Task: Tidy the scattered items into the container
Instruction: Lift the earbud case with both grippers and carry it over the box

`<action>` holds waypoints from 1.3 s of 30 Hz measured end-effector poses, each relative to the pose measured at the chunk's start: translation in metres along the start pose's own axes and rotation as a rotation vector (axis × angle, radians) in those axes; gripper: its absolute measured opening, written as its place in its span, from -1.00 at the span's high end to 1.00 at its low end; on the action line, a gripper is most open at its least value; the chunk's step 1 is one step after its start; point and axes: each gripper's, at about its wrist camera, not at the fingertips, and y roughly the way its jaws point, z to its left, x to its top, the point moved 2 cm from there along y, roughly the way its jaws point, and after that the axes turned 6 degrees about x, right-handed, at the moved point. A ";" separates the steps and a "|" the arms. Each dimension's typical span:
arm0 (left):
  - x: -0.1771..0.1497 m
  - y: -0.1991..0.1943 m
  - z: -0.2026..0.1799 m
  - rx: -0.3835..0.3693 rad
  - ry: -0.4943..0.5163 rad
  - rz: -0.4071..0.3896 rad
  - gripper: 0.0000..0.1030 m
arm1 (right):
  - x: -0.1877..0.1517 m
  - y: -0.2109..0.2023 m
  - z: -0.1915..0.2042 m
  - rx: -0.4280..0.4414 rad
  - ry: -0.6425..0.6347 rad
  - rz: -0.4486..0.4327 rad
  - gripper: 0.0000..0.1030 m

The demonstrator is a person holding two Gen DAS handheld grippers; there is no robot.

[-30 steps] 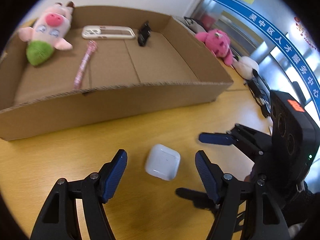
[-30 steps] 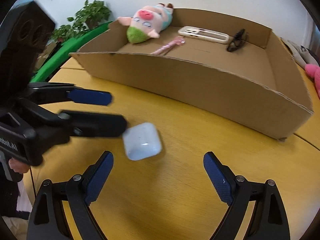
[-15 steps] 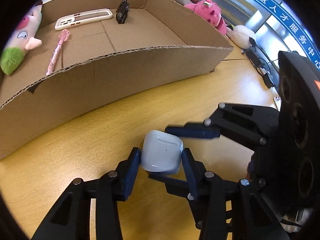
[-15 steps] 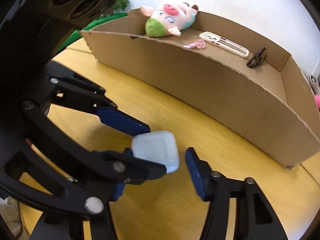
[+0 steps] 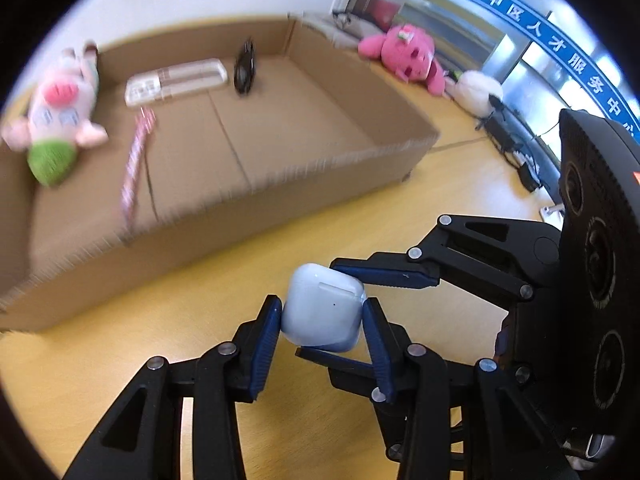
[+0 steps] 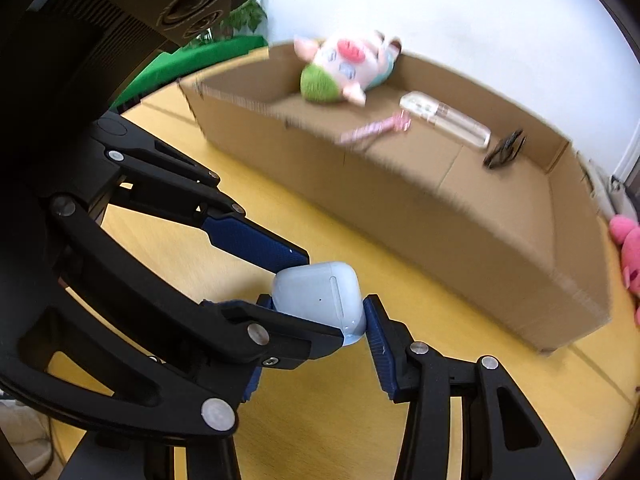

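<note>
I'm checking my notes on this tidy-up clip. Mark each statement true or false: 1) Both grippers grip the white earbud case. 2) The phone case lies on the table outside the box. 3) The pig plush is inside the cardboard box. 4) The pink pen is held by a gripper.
1) True: the left gripper and right gripper both clamp the white earbud case.
2) False: the phone case lies inside the cardboard box.
3) True: the pig plush is in it.
4) False: the pink pen lies in the box.
</note>
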 end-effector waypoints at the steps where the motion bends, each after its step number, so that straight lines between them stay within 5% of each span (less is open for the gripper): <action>1: 0.005 -0.007 -0.002 0.014 0.010 -0.016 0.25 | 0.007 -0.007 -0.001 -0.006 -0.003 -0.015 0.05; 4: 0.026 -0.030 -0.006 0.068 0.053 -0.073 0.48 | 0.026 -0.022 -0.007 -0.023 0.001 -0.042 0.05; 23: 0.124 -0.122 -0.010 0.200 0.198 -0.304 0.48 | 0.136 -0.104 -0.042 -0.133 -0.061 -0.255 0.06; 39: 0.181 -0.106 0.035 0.181 0.177 -0.310 0.48 | 0.196 -0.081 -0.079 -0.131 -0.063 -0.260 0.06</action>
